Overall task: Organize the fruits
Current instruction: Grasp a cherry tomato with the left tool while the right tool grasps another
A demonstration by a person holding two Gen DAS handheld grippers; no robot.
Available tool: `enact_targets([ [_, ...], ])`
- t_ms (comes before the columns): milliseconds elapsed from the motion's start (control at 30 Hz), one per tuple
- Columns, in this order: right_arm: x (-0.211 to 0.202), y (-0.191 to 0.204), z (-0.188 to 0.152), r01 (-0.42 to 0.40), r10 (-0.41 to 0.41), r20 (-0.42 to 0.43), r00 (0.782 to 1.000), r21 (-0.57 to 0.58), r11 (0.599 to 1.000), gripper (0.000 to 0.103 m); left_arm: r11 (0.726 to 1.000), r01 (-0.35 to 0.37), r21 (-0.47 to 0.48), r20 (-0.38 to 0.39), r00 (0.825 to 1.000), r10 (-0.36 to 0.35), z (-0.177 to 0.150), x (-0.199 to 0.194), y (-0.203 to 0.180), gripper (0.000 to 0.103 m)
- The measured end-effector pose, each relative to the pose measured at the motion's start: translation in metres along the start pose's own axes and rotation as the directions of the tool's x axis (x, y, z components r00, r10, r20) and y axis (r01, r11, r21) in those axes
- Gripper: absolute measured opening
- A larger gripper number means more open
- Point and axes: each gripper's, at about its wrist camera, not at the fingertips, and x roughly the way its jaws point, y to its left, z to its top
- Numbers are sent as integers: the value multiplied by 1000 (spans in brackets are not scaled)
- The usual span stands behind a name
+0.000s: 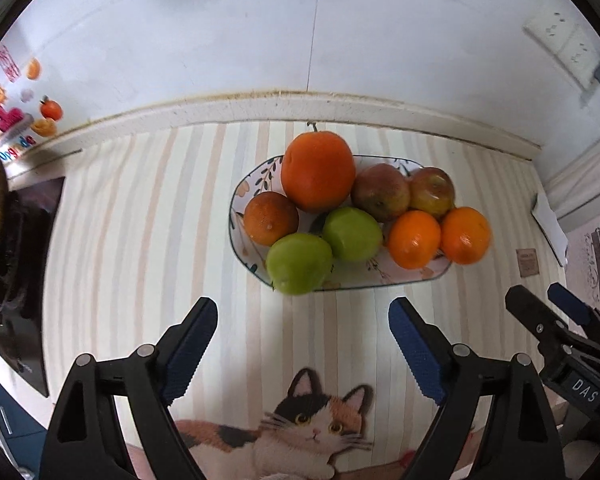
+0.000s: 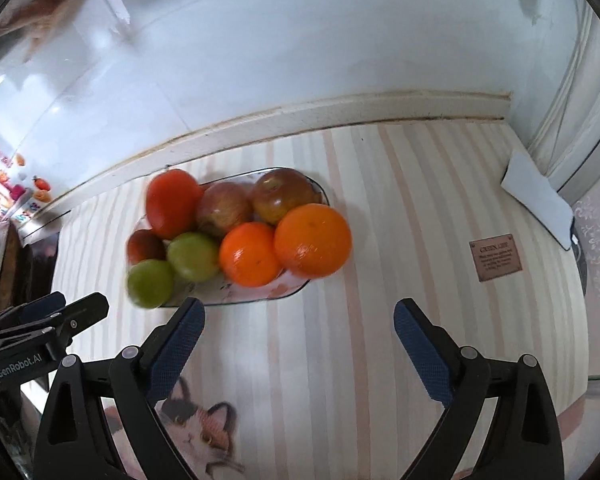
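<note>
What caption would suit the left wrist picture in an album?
Open left tool hovering before a plate of oranges, apples and green fruit on a striped cloth.

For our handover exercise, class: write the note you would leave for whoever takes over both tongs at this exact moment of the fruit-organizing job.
Left tongs: open, empty, short of the plate.
Right tongs: open, empty, also short of the plate.
Plate sits on the striped mat near the wall, holding all the fruit in view: two green apples, two reddish apples, several oranges, with the big orange at the back.
Done: fruit is gathered on the plate, like beside like.
Left: I cannot tell; no loose fruit shows.
</note>
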Motion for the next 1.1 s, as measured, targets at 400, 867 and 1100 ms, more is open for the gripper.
enact_targets([
  [400, -108, 24, -27, 4, 6, 165, 986, -59, 998, 98, 1000, 21, 12, 117, 993, -23, -34, -81, -1, 88],
  [867, -171, 34, -46, -31, 42, 245, 969, -50, 998, 98, 999, 24, 43, 189, 981, -32, -62, -129, -8, 88],
  [1100, -138, 7, -58, -47, 41, 119, 992, 42, 998, 98, 997, 36, 61, 98, 994, -41, -69, -98, -13, 88],
])
